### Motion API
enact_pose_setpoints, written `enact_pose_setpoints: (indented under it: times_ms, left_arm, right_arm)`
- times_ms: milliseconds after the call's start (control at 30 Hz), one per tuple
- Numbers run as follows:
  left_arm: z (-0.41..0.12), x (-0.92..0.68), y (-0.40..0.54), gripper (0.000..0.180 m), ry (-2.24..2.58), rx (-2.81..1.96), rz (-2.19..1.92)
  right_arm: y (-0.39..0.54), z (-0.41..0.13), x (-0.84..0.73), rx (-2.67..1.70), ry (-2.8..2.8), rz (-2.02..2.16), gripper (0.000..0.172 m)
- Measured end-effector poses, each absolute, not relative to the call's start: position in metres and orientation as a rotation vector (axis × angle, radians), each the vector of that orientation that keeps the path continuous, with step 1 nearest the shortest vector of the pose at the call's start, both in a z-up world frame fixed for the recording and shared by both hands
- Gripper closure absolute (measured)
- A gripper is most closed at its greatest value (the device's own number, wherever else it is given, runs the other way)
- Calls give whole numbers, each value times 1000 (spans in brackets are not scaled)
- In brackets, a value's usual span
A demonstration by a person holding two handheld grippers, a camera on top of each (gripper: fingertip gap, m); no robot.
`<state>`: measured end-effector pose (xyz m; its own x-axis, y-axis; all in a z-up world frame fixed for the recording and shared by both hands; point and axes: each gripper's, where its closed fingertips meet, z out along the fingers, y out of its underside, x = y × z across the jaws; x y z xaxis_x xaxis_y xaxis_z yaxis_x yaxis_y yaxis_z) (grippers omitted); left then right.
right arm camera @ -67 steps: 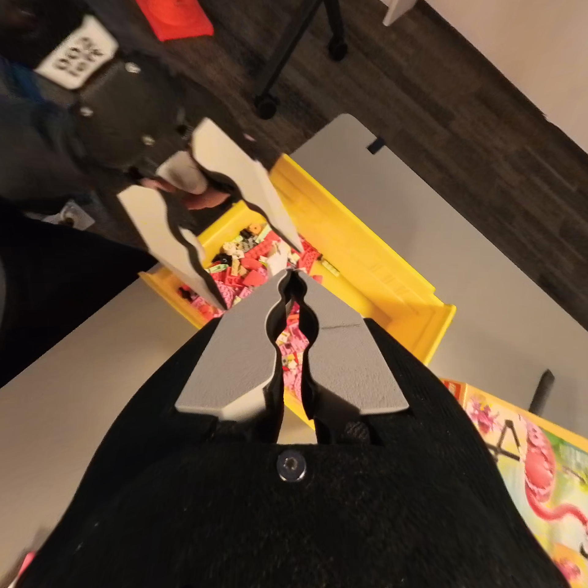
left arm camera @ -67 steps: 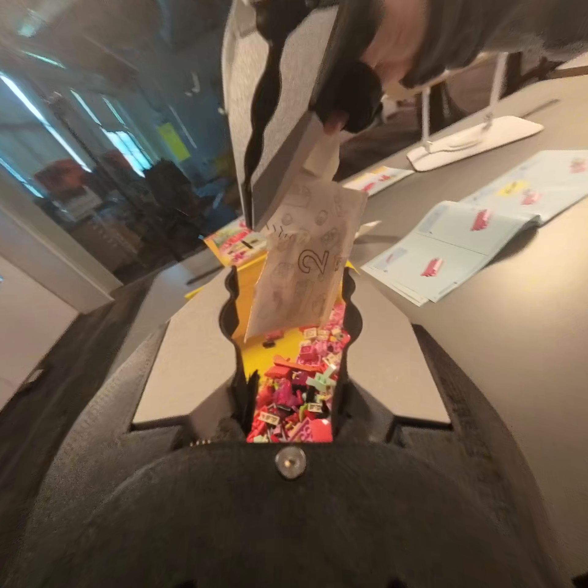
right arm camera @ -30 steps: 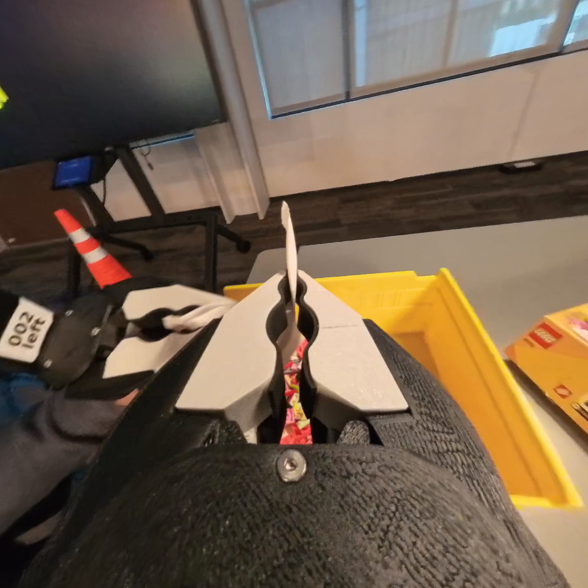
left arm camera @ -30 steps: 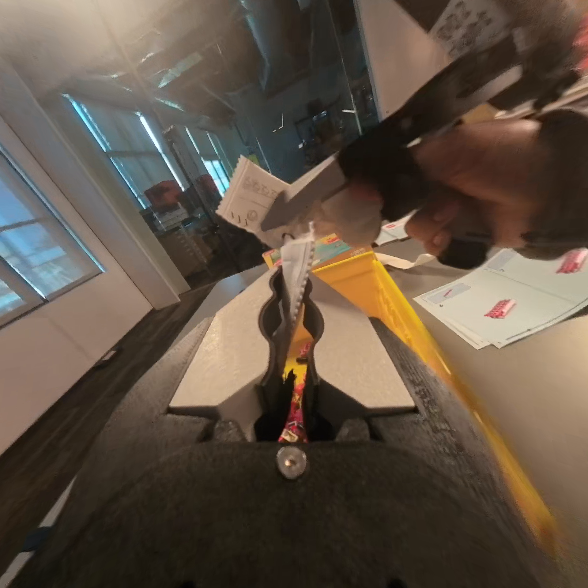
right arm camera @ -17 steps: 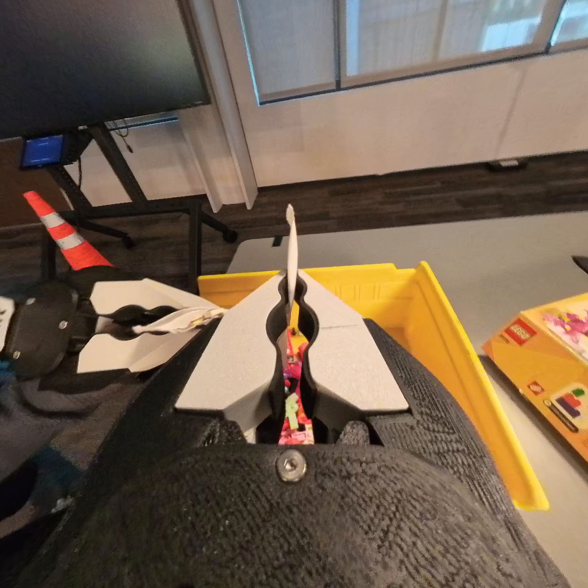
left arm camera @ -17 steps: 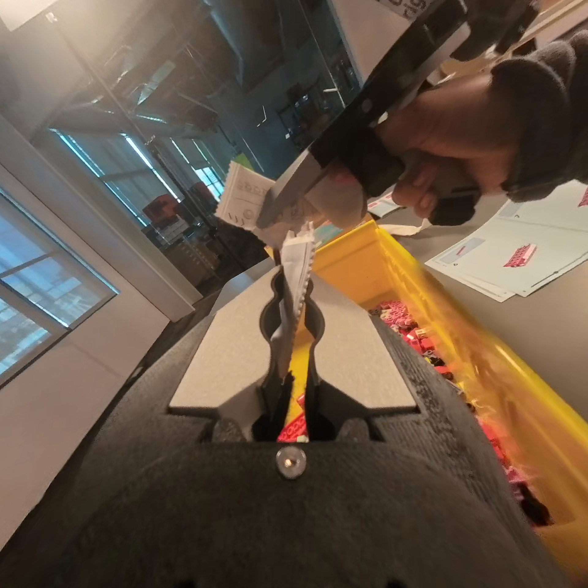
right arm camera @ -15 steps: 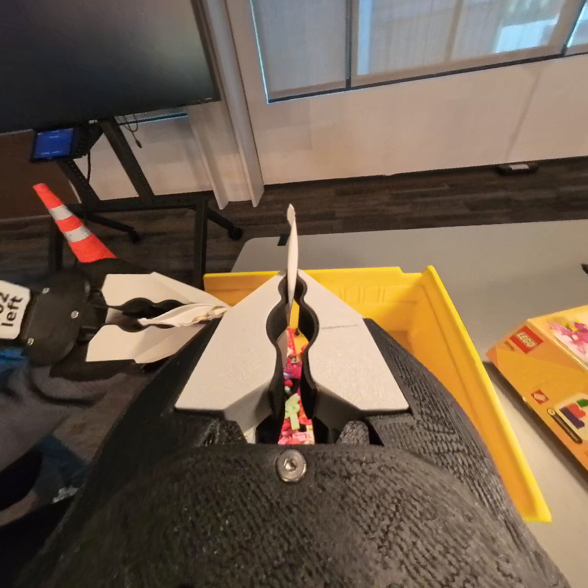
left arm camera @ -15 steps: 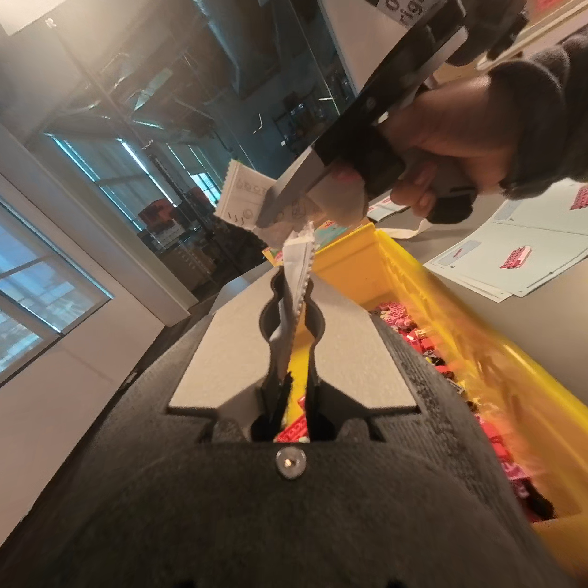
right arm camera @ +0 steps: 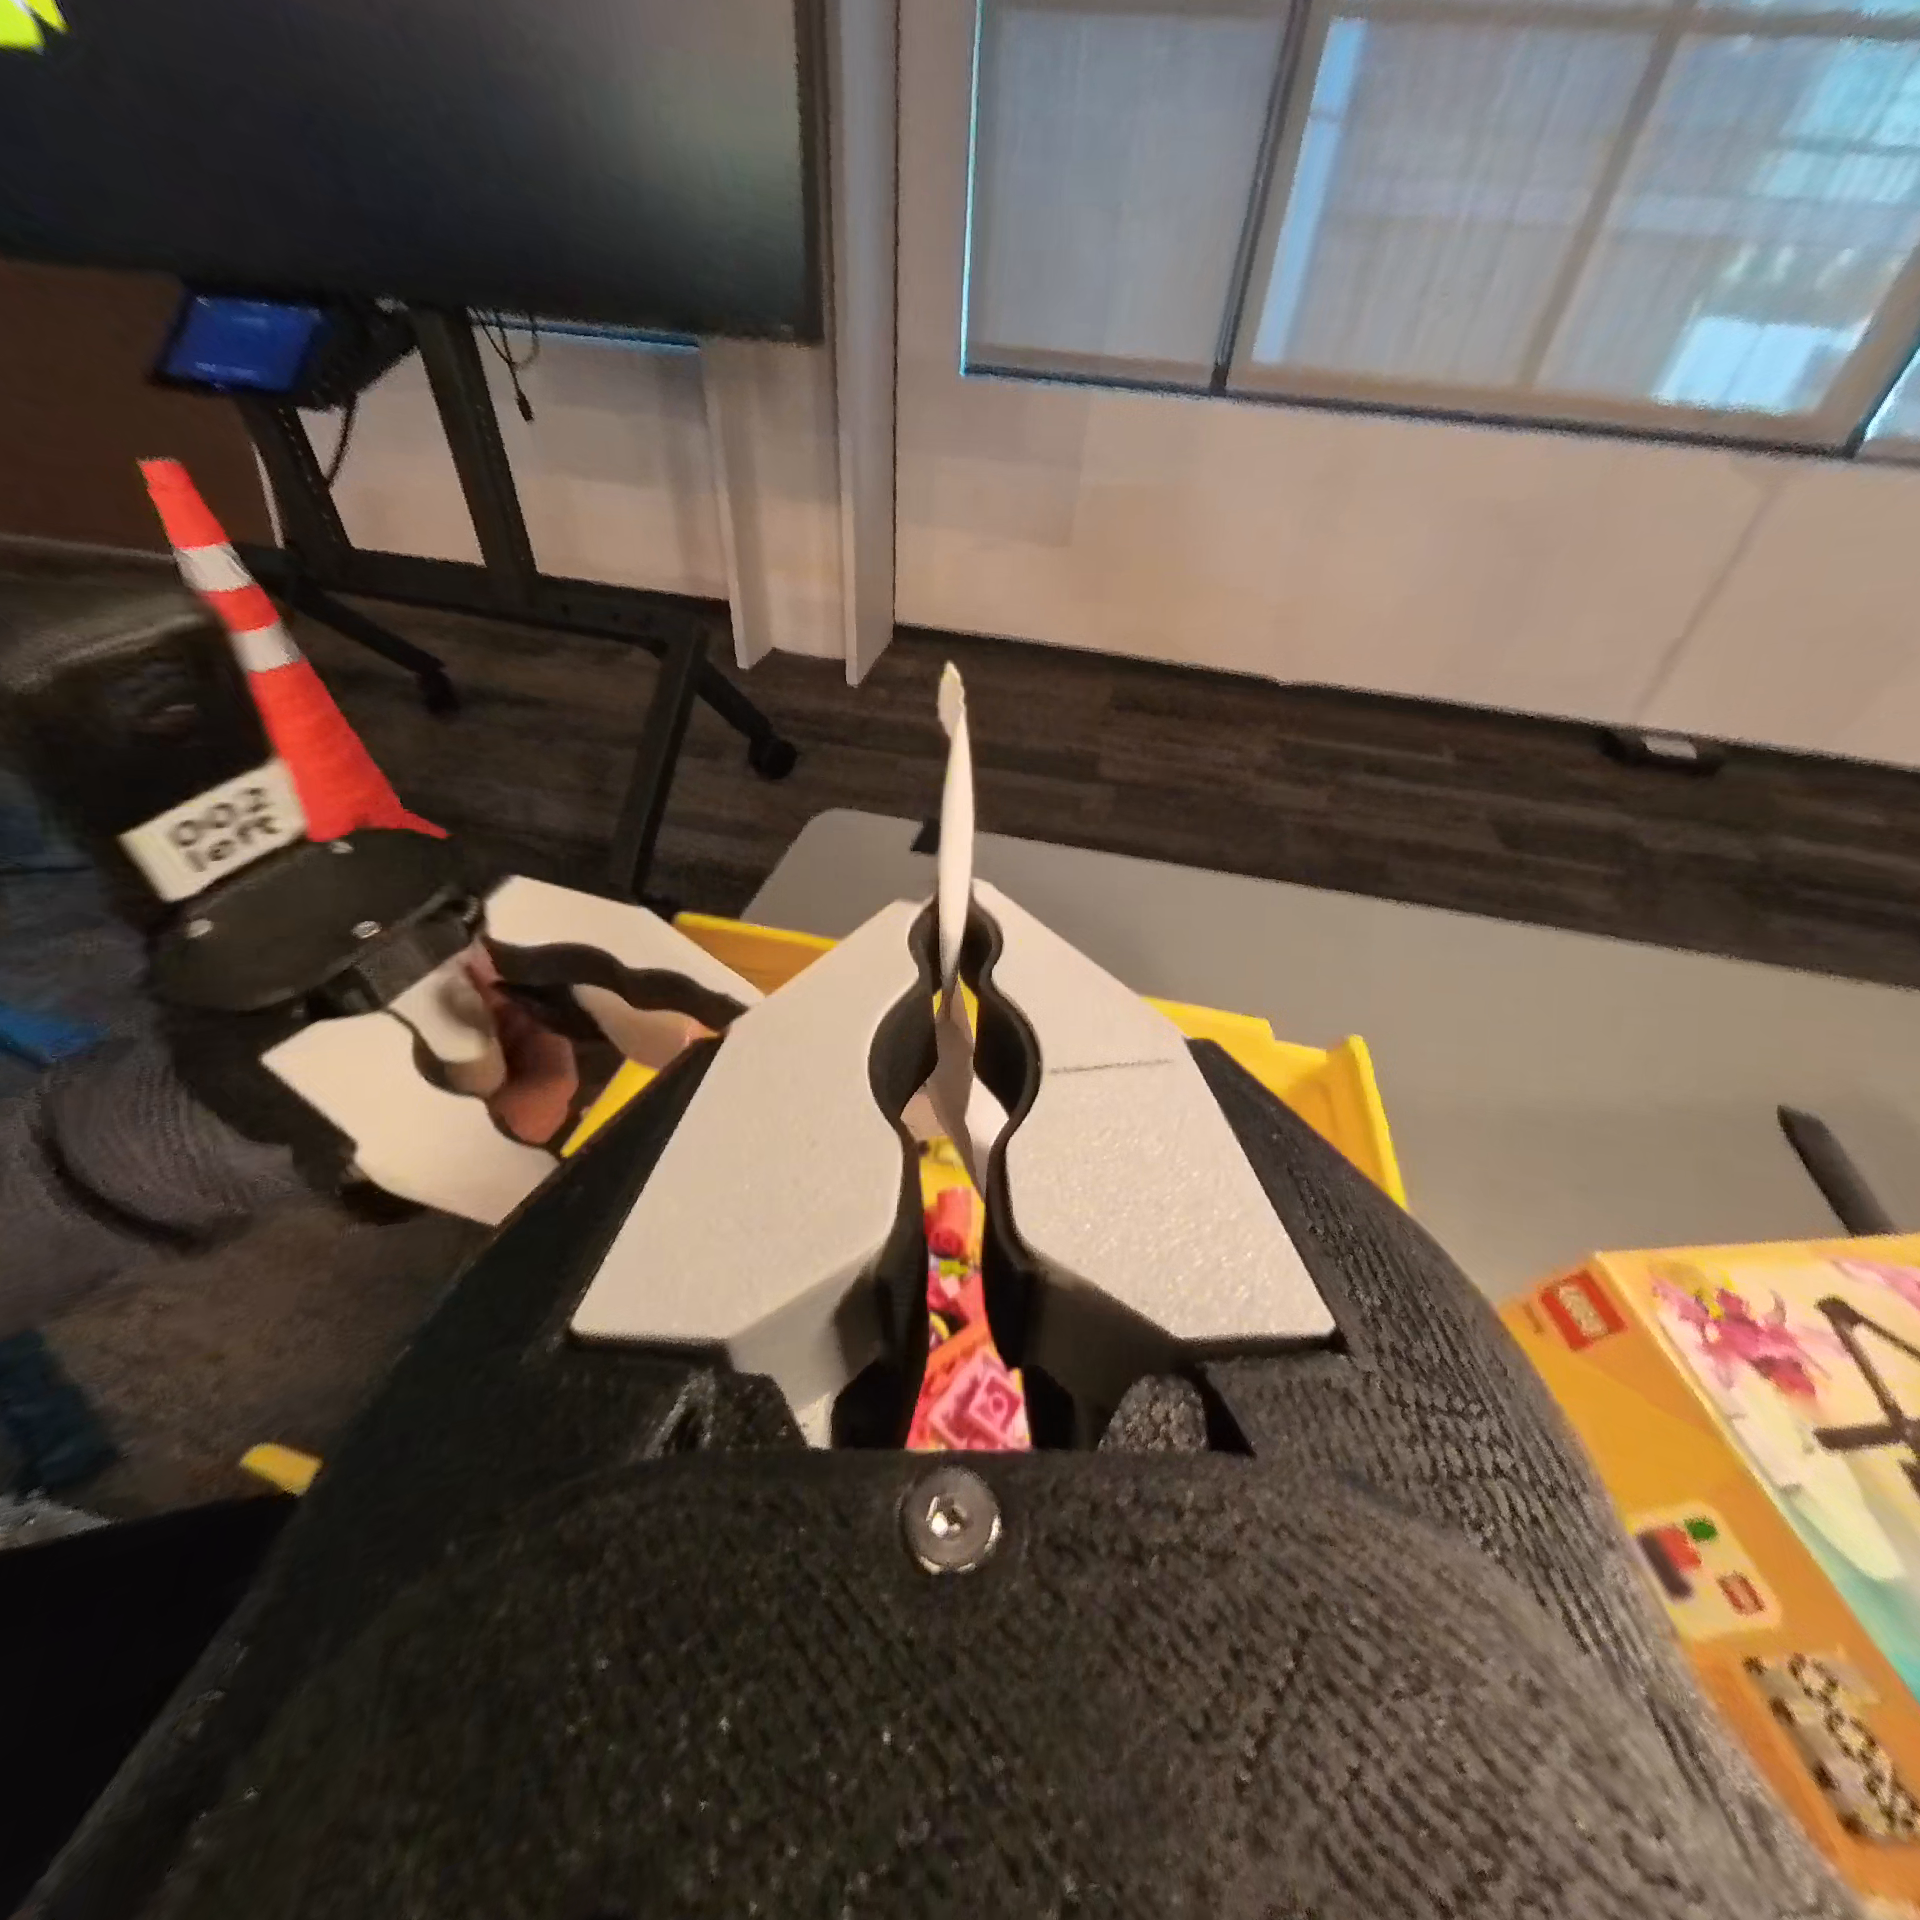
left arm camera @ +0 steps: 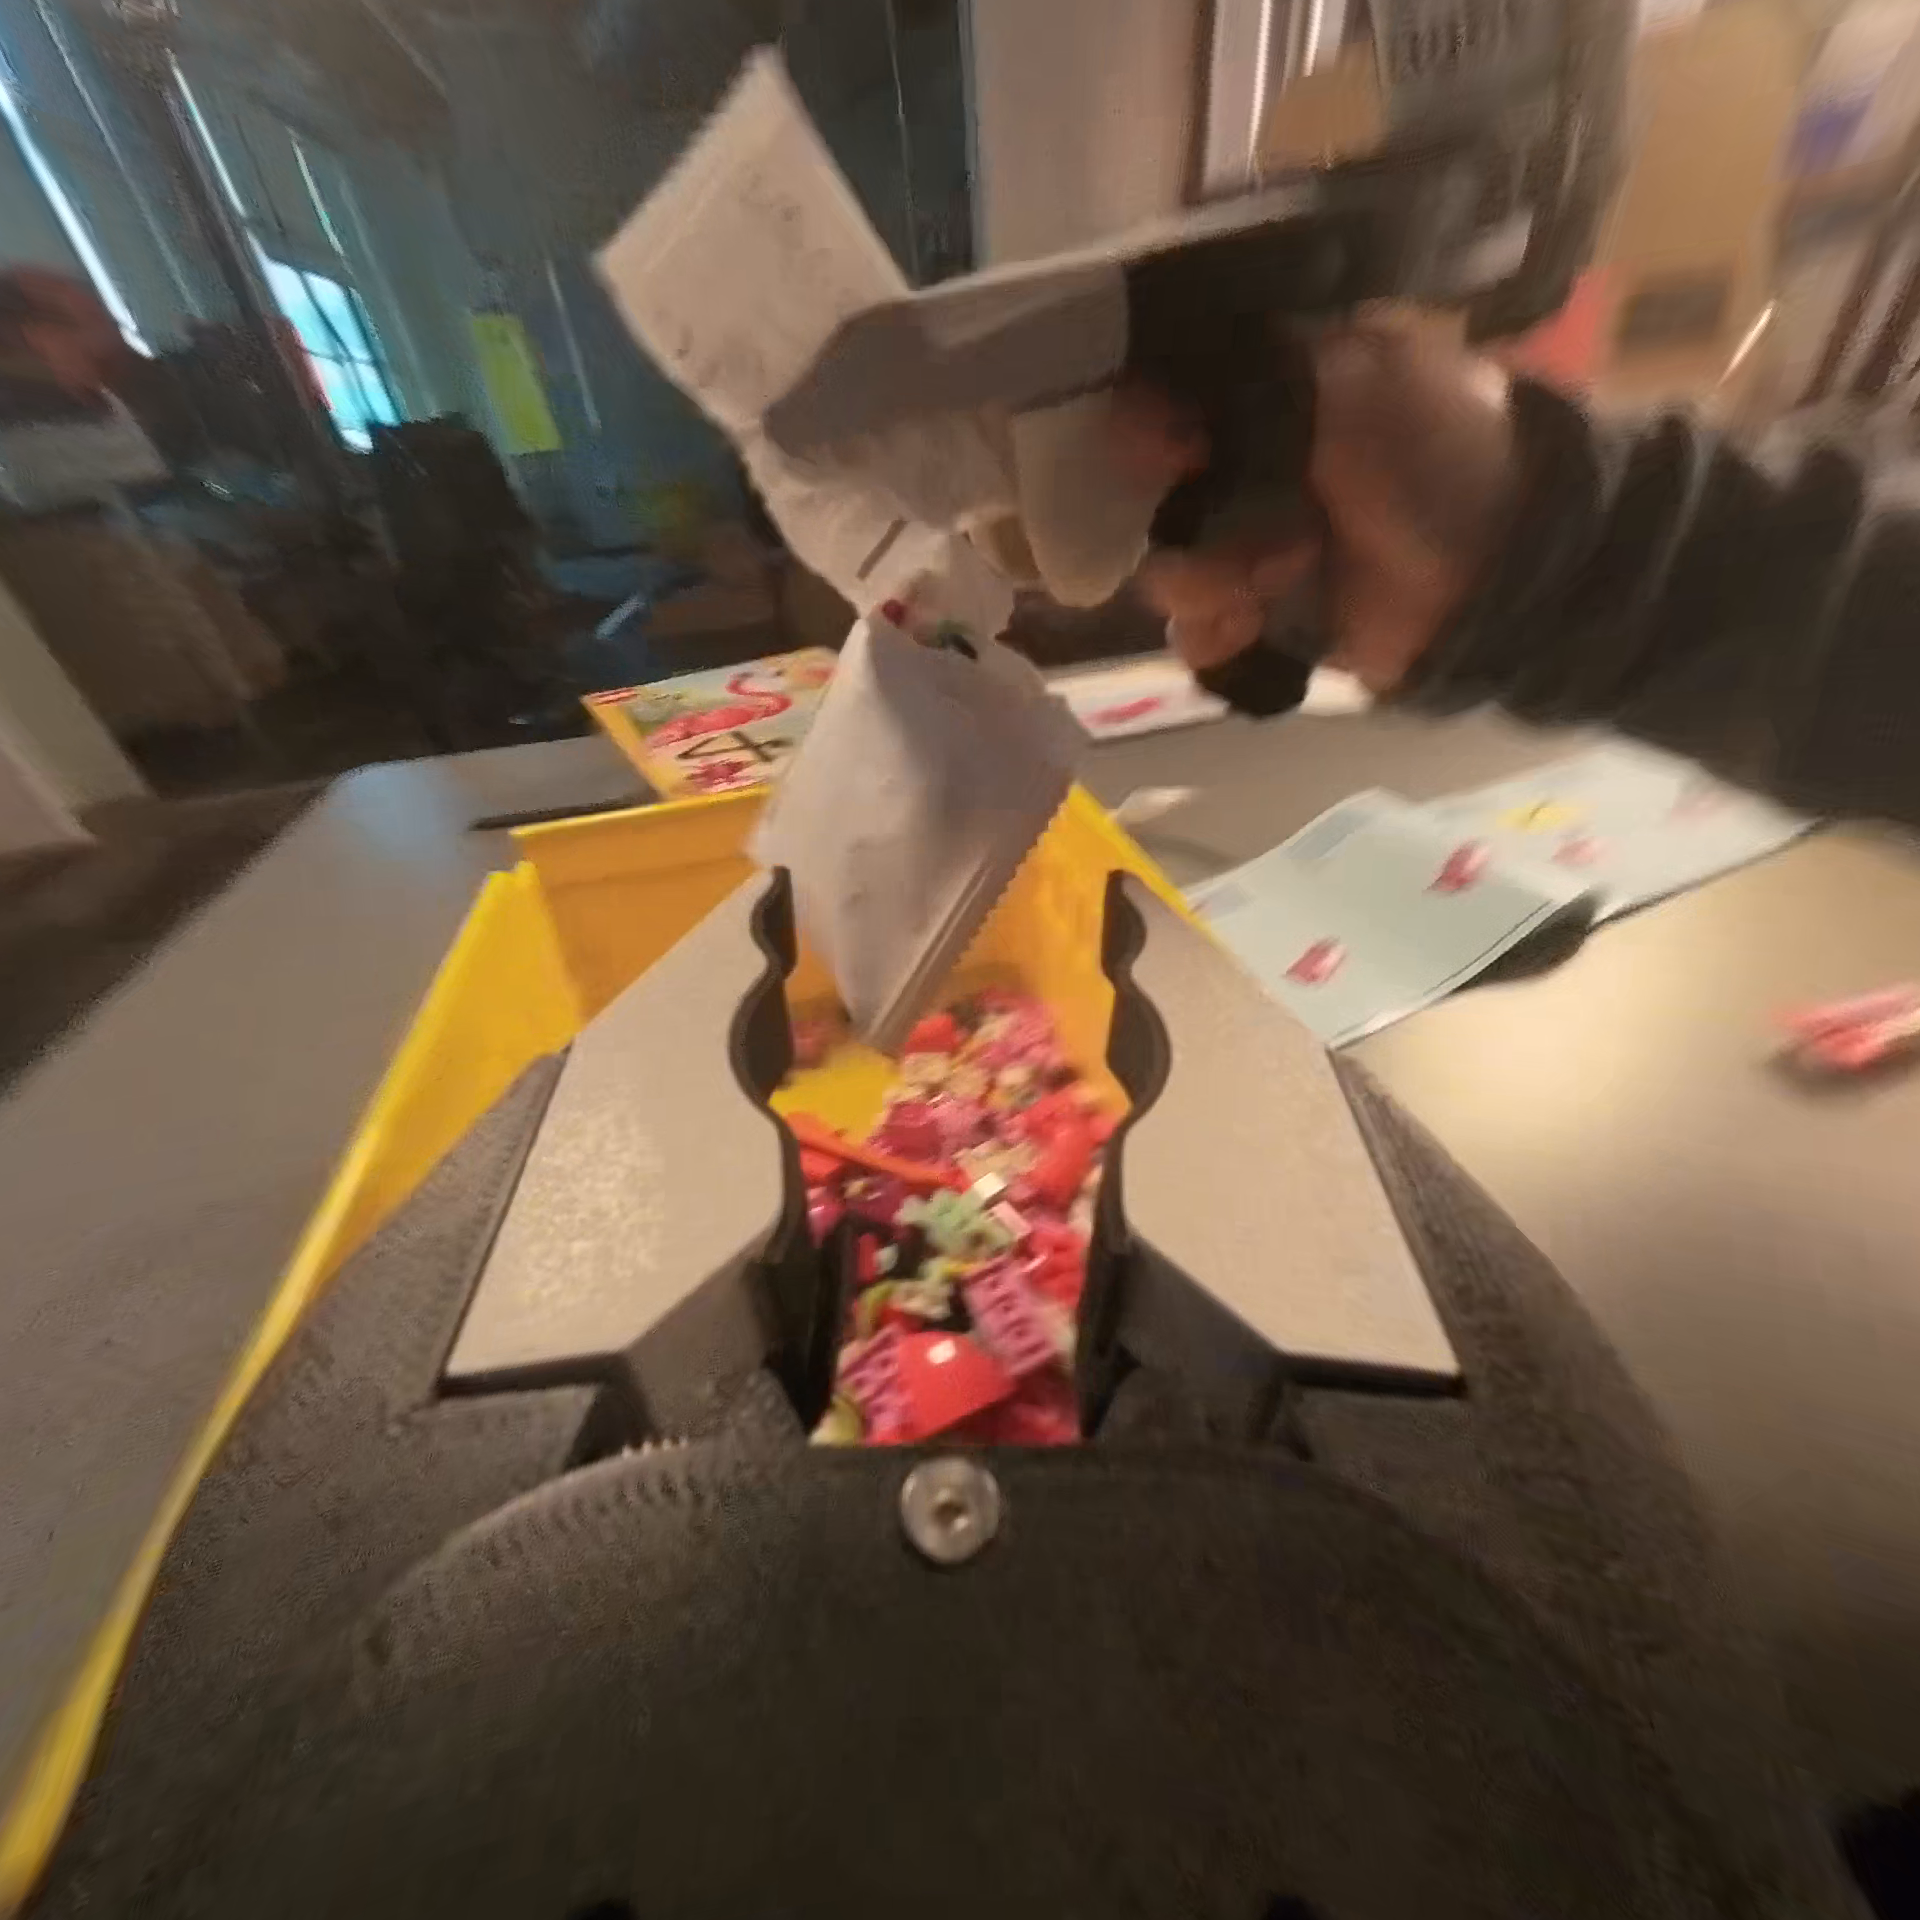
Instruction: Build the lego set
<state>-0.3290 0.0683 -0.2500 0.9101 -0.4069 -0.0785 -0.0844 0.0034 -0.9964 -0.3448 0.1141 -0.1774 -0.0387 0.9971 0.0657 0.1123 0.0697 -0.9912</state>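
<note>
Two claws are in view above a grey surface [left arm camera: 1610, 1143].

**Left claw** [left arm camera: 940, 904]: fingers spread wide, nothing pinched. It hangs over a yellow bin [left arm camera: 488, 997] that stands toward the far left corner of the surface. The bin floor is partly covered by loose pink, red and green bricks [left arm camera: 966, 1174]. The right wrist view confirms this claw [right arm camera: 540, 1029] standing apart at the bin's left wall.

**Right claw** [right arm camera: 951, 914]: fingers pressed together on a white paper bag [left arm camera: 914, 831]. A thin edge of the bag stands up past the fingertips in its own view. From the left wrist view, the hand [left arm camera: 1382, 499] carries this claw high over the bin, with the pinch at the bag's crumpled middle.

**Bag position:** it hangs over the bin's far half. Its serrated lower end dips between the left fingertips, close to the left-hand one. Neither pad presses on it, though motion blur leaves a light brush against that finger unsettled.

**Assessment:** the hold looks sound, since the fingers are closed across the paper and not on a corner. The free lower part lies within the bin walls, so anything it sheds would likely land inside.

**Surroundings:** a pale blue booklet [left arm camera: 1455, 904] lies open toward the right edge. A yellow picture box [left arm camera: 717, 717] lies beyond the bin's far wall. A small pink piece [left arm camera: 1849, 1039] lies at the right edge. An orange cone [right arm camera: 281, 675] stands on the floor.
</note>
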Motion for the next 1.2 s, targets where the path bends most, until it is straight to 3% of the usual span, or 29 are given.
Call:
enact_pose_setpoints:
  times_ms: [200,267,367,467,700,933,1200]
  left_arm:
    - [-215,-340,57,84,81,-1382,-824]
    - [-210,-336,56,81,45,-1363,-968]
    - [-194,-334,48,94,-11,-1247,-1276]
    - [-186,-342,44,125,-60,-1152,-1493]
    - [-204,-356,52,164,-40,-1286,-1271]
    - [-218,-369,56,165,230,-1479,-776]
    - [-225,-372,59,165,550,-1536,-261]
  right_arm:
    - [102,-130,-337,-1003,-1297,1231,172]
    - [95,-119,-337,-943,-1293,1270,172]
    - [86,-110,-340,-873,-1301,1296,172]
    - [80,-114,-344,-829,-1331,1275,172]
    - [78,-141,-345,-785,-1386,1237,172]
    - [86,-194,-345,-877,-1448,1206,172]
    - [90,-211,-343,-872,-1403,1164,172]
